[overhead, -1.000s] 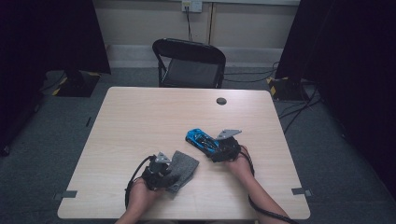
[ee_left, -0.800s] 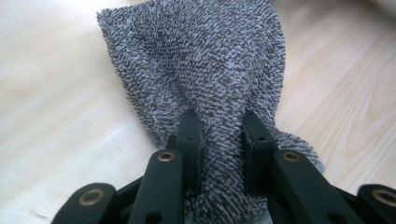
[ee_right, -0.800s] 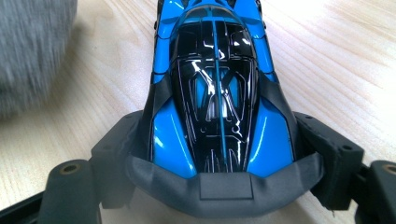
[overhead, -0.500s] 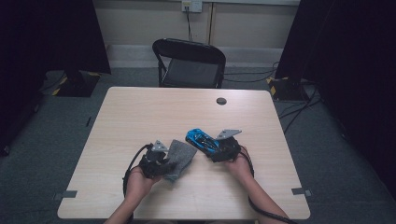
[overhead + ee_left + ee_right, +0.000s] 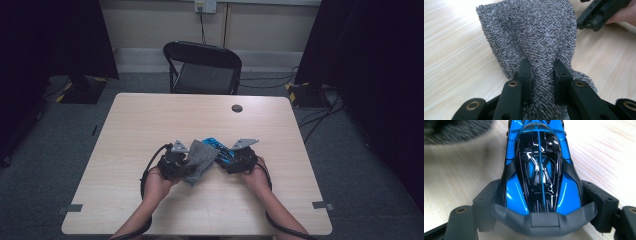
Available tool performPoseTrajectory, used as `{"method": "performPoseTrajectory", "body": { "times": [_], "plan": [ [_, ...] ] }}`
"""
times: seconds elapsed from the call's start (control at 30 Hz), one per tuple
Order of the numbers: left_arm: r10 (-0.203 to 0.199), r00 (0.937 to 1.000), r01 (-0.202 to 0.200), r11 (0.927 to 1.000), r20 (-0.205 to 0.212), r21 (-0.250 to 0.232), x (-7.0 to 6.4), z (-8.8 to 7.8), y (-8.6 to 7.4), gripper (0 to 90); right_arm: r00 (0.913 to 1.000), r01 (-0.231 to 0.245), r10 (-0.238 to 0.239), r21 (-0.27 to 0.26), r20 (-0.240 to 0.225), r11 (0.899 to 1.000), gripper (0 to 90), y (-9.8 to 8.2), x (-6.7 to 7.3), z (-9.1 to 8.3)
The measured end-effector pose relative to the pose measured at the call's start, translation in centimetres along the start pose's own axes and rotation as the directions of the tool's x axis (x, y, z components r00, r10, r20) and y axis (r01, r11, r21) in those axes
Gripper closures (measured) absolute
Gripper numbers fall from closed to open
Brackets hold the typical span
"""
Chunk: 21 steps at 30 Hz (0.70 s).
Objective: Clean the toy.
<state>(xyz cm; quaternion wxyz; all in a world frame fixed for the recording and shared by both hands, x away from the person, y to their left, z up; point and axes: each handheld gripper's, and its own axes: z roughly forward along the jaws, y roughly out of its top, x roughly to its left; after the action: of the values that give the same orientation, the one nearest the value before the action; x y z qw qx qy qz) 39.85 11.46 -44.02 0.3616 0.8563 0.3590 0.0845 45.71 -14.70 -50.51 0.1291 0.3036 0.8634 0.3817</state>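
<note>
A grey terry cloth (image 5: 201, 156) hangs from my left gripper (image 5: 186, 164), lifted just off the wooden table (image 5: 150, 120). In the left gripper view the two black jaws pinch a fold of the cloth (image 5: 531, 32), so my left gripper (image 5: 541, 68) is shut on it. A glossy blue and black toy car (image 5: 214, 144) sits on the table, held at its near end by my right gripper (image 5: 229, 158). In the right gripper view the jaws press on both flanks of the car (image 5: 539, 165), with my right gripper (image 5: 542, 196) shut on it. The cloth's edge (image 5: 454, 130) is at the car's left.
A small dark round disc (image 5: 237, 108) lies at the table's far edge. A black folding chair (image 5: 202, 70) stands behind the table. Cables trail from both grippers toward the person's forearms. The other gripper's black frame (image 5: 599, 12) is close by the cloth.
My left gripper has risen and moved right with the grey cloth, bringing the cloth up against the blue car. The right gripper and the car have stayed put.
</note>
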Motion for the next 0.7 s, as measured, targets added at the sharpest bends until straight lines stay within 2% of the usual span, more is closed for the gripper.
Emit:
{"method": "performPoseTrajectory", "body": {
  "times": [0.23,0.33,0.53,0.6,0.67,0.7],
  "plan": [
    [0.067,0.9969,-0.068,0.9973,0.042,0.026,-1.4,2.3,2.3,73.1,1.0,0.001,-0.001,-0.001,0.0,1.0,23.7,0.0,0.0,0.0],
    [0.083,0.9953,-0.085,0.9957,0.049,0.037,-1.8,3.1,3.3,73.0,1.0,0.001,-0.001,-0.001,-0.001,1.0,23.8,0.0,0.0,0.0],
    [0.116,0.9904,-0.122,0.9894,0.075,0.08,-2.1,4.6,4.6,73.0,1.0,-0.001,0.001,-0.002,0.0,1.0,23.8,0.0,0.0,0.0],
    [0.142,0.9858,-0.151,0.9835,0.09,0.1,-2.0,4.9,5.0,73.0,1.0,-0.001,0.001,-0.002,0.0,1.0,23.8,0.0,0.0,0.0],
    [0.143,0.986,-0.153,0.9798,0.086,0.129,-1.8,5.2,5.2,73.0,1.0,-0.001,0.001,-0.002,0.0,1.0,23.7,0.0,0.0,0.0],
    [0.132,0.9875,-0.143,0.9804,0.086,0.136,-1.6,5.3,5.2,73.0,1.0,-0.001,0.001,-0.002,-0.001,1.0,23.7,0.0,0.0,0.0]
  ]
}}
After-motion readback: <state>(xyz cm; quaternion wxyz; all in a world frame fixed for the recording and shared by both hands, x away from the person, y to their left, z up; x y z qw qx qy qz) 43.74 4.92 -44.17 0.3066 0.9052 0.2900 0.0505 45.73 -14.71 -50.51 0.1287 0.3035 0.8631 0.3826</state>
